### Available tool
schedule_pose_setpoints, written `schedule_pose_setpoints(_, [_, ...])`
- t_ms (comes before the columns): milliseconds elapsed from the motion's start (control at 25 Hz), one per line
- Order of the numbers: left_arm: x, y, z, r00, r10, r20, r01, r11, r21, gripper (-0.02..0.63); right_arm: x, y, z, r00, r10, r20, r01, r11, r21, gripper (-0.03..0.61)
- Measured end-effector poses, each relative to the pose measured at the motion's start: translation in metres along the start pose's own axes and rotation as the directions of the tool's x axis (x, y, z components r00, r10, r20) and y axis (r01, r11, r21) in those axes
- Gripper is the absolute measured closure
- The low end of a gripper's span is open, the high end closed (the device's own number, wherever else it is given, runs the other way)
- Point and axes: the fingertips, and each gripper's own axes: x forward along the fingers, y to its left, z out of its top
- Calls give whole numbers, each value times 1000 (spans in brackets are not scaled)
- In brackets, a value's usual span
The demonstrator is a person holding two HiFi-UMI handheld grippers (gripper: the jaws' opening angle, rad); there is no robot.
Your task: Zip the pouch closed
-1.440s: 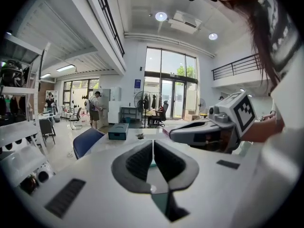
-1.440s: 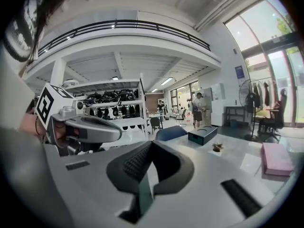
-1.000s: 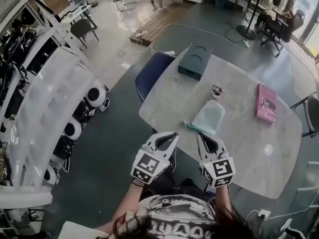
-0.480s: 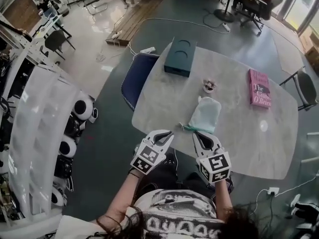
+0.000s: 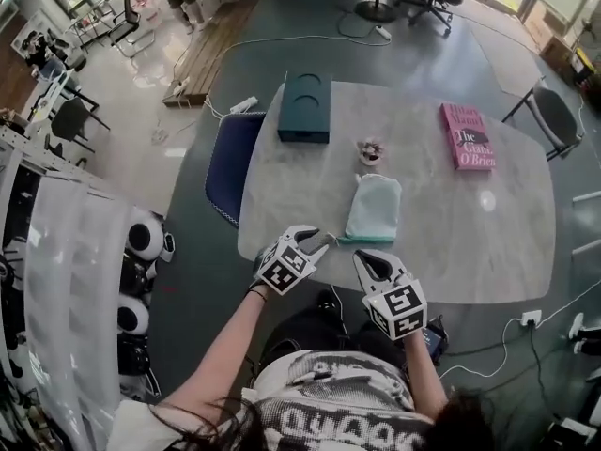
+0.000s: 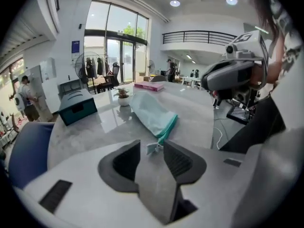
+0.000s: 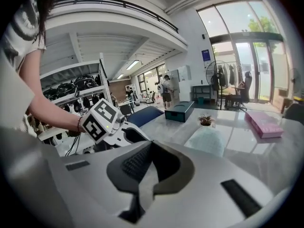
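I'm bringing the left gripper in low at the near end of the mint-green pouch, which is lying flat on the marble table with its teal zipper edge facing me. The left jaws have just been opening and are standing spread. The small pale pull tab is sitting between them, but the pads are not pressing on it yet.

To do this well, I'm judging that I should centre the tab deep between the pads before closing, so it cannot slip out sideways. I should also hold the fabric down with the other tool before pulling along the teal edge. The pouch looks light and would probably slide or bunch otherwise.

The right gripper is hovering just beside the pouch's near corner, its jaws pressed together on nothing.

I'm struggling to see how far the zip is open. The slider is too small to find from the head view. In the right gripper view the tool's own body is covering the pouch's near edge.
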Motion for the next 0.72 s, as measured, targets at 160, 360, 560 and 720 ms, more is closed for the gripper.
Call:
schedule_pose_setpoints(160, [24,-1,-7,994,-87,-61,91,994,60,459,-4,-6,-8,999,-40,-8,41,999,29,581])
schedule_pose_setpoints(360, [48,0,-15,980,-153,-126,164,982,89,459,-10,-9,-21,997,-73,-24,74,996,54,581])
schedule_pose_setpoints(560, [56,-6,-17,969,-188,-162,202,976,79,516,-9,-10,-32,996,-79,-47,82,995,62,581])
schedule_pose_setpoints(720, [51,-19,-15,965,-206,-161,223,970,99,579,-3,-13,-41,994,-72,-77,76,996,54,581])
